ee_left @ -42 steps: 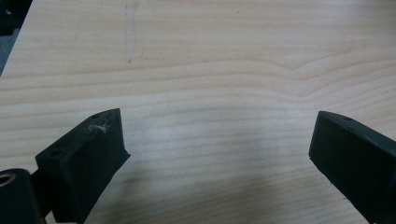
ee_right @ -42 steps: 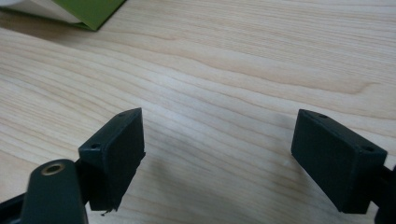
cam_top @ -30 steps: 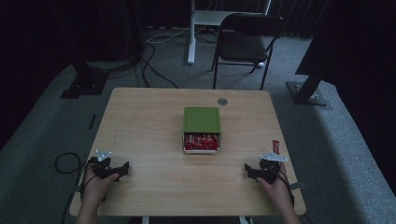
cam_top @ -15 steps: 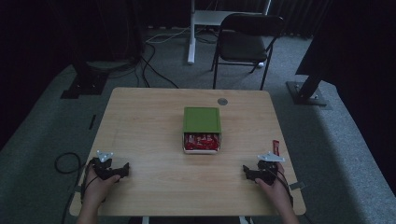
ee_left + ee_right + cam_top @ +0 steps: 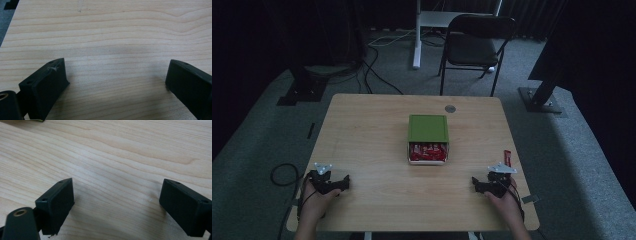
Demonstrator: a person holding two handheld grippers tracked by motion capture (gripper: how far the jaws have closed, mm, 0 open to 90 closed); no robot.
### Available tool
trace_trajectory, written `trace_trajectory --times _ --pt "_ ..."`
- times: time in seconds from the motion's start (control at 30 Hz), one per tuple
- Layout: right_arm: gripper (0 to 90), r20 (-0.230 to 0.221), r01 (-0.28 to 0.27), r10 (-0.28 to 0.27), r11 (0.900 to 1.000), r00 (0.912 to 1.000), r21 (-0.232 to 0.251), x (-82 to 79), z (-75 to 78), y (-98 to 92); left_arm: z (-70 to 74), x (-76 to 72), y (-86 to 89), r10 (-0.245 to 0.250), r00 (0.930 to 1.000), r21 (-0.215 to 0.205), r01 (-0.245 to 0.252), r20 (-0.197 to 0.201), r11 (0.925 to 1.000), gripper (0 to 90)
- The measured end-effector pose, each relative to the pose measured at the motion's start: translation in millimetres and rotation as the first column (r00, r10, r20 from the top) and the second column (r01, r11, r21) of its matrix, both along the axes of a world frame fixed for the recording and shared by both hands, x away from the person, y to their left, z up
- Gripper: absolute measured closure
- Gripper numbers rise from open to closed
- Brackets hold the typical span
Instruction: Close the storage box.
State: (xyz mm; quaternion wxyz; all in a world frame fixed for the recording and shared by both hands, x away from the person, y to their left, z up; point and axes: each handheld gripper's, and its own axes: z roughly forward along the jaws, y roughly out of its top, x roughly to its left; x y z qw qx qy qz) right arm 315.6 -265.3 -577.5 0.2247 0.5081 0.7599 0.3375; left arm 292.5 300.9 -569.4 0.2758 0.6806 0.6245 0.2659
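High view: I rest left gripper (image 5: 343, 182) and right gripper (image 5: 475, 184) on the table (image 5: 372, 130) | both jaws wide, empty, the right just opened | green box (image 5: 428, 129) centred, reachable by either.

High view dim, room dark — gripper views brighter, soft shadows.

You have one wooden table (image 5: 377, 130) in front of you, and on it one green box (image 5: 428, 128) whose red packets (image 5: 427, 150) are too close together to count, plus one red packet (image 5: 507, 158) lying alone near the right edge. You hold two grippers, the left gripper (image 5: 343, 182) and the right gripper (image 5: 477, 184). Behind the table stands one black chair (image 5: 477, 35).
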Motion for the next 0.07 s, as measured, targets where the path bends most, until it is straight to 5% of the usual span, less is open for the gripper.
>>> trace_trajectory --times 0.07 --pt "11.7 -0.001 0.0 0.0 1.0 1.0 -0.001 0.1 0.0 0.1 -0.1 0.0 0.0 0.0 1.0 0.0 0.0 0.001 1.0 4.3"
